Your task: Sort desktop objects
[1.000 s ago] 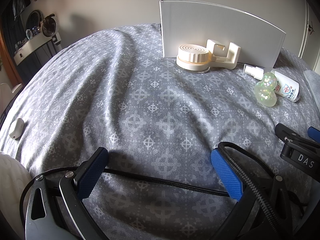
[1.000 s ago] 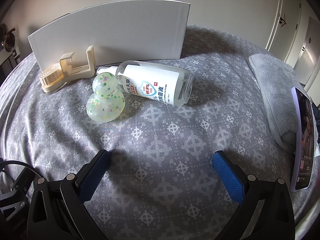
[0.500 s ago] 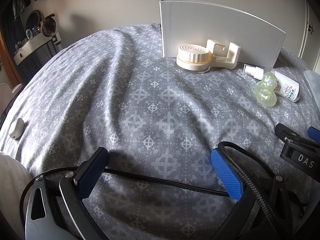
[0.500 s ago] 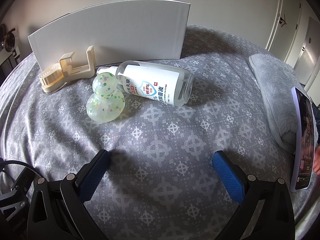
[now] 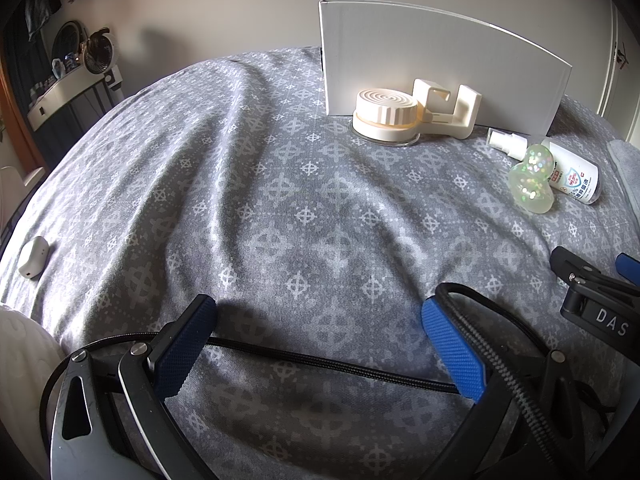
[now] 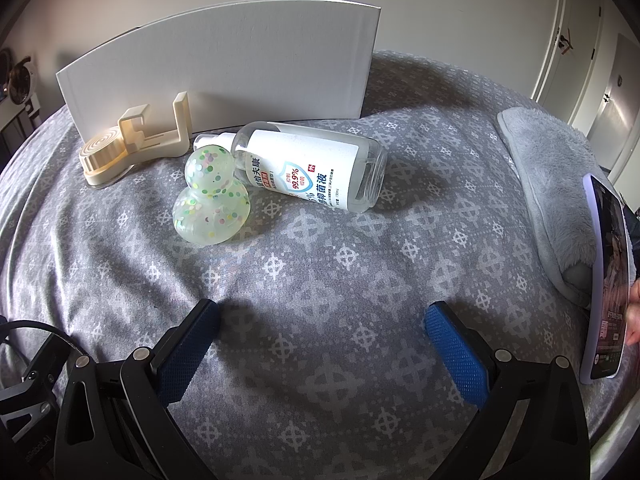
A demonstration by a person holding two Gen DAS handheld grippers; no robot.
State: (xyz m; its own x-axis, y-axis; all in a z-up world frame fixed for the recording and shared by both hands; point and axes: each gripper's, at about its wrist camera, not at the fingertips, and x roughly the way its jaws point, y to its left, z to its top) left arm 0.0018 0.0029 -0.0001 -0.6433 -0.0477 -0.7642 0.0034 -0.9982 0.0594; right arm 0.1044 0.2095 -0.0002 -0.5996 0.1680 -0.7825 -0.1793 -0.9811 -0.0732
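Counting: 1 spray bottle (image 6: 310, 170) | 1 gourd toy (image 6: 211, 197) | 1 cream holder (image 6: 136, 142)

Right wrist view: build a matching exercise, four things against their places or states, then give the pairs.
Things:
1. spray bottle
2. gourd-shaped toy
3. cream holder
4. phone

States:
A. at the far right edge, screen lit
B. lying on its side, label up
C. translucent, with coloured dots inside
D. right in front of the white card's left end

Pairs: 1-B, 2-C, 3-D, 4-A
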